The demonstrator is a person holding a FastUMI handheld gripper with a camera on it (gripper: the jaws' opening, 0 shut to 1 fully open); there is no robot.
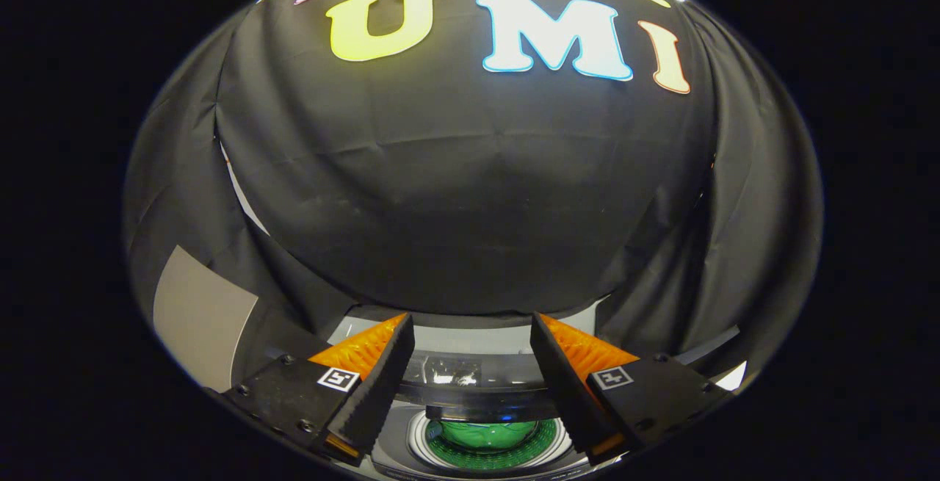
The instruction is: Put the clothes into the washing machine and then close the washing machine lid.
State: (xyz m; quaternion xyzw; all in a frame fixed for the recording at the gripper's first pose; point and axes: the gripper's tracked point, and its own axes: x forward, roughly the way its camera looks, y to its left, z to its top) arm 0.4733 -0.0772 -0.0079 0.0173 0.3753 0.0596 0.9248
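My gripper (470, 318) is open with nothing between its fingers. It hangs above a small washing machine (393, 440) and looks across its top. Between and below the fingers I see the machine's round opening with a green perforated drum (514, 455). A green lump (488, 431) lies inside it; I cannot tell whether it is clothing or part of the drum. Just beyond the opening a dark glossy lid (470, 377) with bright reflections appears raised, partly hidden by the fingers.
The booth's black cloth wall (470, 194) rises close behind the machine. A pale grey panel (202, 319) stands to the left of the fingers. A pale strip of surface (470, 338) shows at the foot of the cloth.
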